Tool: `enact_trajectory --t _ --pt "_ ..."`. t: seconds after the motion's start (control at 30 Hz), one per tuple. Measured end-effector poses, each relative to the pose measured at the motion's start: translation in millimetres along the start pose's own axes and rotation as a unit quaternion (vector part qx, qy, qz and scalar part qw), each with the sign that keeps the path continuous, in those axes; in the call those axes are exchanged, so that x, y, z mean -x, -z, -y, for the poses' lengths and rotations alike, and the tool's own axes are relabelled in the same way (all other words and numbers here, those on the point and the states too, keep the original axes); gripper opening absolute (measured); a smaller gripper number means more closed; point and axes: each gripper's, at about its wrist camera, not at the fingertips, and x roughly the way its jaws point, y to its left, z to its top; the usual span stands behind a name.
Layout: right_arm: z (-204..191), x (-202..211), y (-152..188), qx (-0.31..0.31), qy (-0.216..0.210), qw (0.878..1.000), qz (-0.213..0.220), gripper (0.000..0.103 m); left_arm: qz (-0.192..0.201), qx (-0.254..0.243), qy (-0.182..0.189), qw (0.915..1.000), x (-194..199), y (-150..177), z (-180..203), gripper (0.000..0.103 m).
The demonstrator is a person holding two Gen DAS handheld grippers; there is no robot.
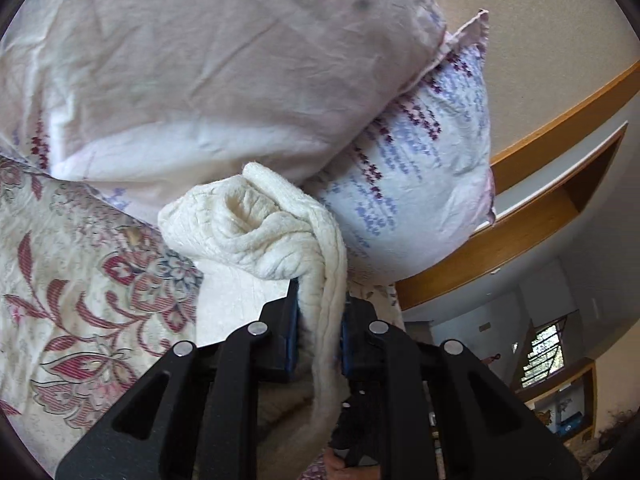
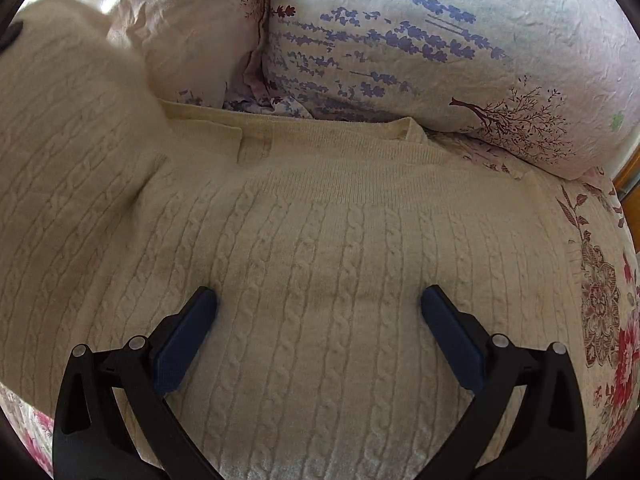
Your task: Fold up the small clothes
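A cream cable-knit sweater [image 2: 320, 264] lies spread on the flowered bed cover. My right gripper [image 2: 319, 300] hovers just over its middle, jaws wide open, blue pads apart with nothing pinched. The sweater's left part [image 2: 68, 92] is raised and blurred at the upper left of the right wrist view. In the left wrist view my left gripper [image 1: 319, 292] is shut on a bunched fold of the sweater [image 1: 264, 224], which bulges above the blue pads [image 1: 291, 320] and hangs down between them. It is lifted above the bed.
Two pillows lean at the head of the bed: a pale pink one [image 1: 208, 60] and a lavender-print one [image 2: 440, 52]. The flowered bed cover [image 1: 80, 280] shows around the sweater. A wooden headboard shelf [image 1: 540, 208] runs behind, and a person's hand [image 1: 340, 464] shows at the bottom.
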Motion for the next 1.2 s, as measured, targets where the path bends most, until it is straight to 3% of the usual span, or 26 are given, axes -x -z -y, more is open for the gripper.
enact_trajectory --t 0.13,0.3,0.47,0.6,0.8,0.93,1.0,1.07,1.13,1.2 --pt "0.0 1.0 3.1 0.003 0.000 1.000 0.006 0.102 -0.019 0.032 0.066 0.9971 -29.4 8.1 21.7 0.015" --pt "15.6 7.9 -0.2 0.012 -0.031 0.999 -0.008 0.102 -0.053 0.032 0.077 0.9951 -65.0 16.7 38.3 0.015" --pt "106.2 48.1 11.6 -0.063 0.001 0.998 0.029 0.102 -0.083 0.027 0.079 0.9930 -108.4 24.6 59.5 0.015" --pt "190.3 75.2 39.8 -0.157 0.019 0.987 0.035 0.102 -0.121 0.016 0.083 0.9890 -155.1 37.7 82.1 0.015" --pt "251.8 102.9 80.0 -0.230 0.065 0.970 0.043 0.102 -0.201 0.005 0.052 0.9782 -231.2 81.6 97.0 0.016" --pt "281.6 102.6 95.5 -0.278 0.047 0.959 0.042 0.102 -0.240 -0.012 0.007 0.9707 -264.5 112.0 92.5 0.018" --pt "281.3 103.1 97.4 -0.288 0.037 0.956 0.046 0.102 -0.247 -0.012 0.007 0.9689 -275.2 118.4 95.9 0.026" --pt "281.6 103.1 94.3 -0.289 0.026 0.955 0.058 0.102 -0.250 -0.018 0.031 0.9675 -275.2 118.5 105.6 0.059" --pt "280.5 102.2 90.7 -0.290 -0.013 0.954 0.078 0.102 -0.241 -0.031 0.063 0.9680 -262.7 113.8 118.8 0.079" --pt "283.8 105.5 85.8 -0.297 -0.047 0.949 0.095 0.102 -0.218 -0.054 0.076 0.9716 -244.6 104.9 130.3 0.086"
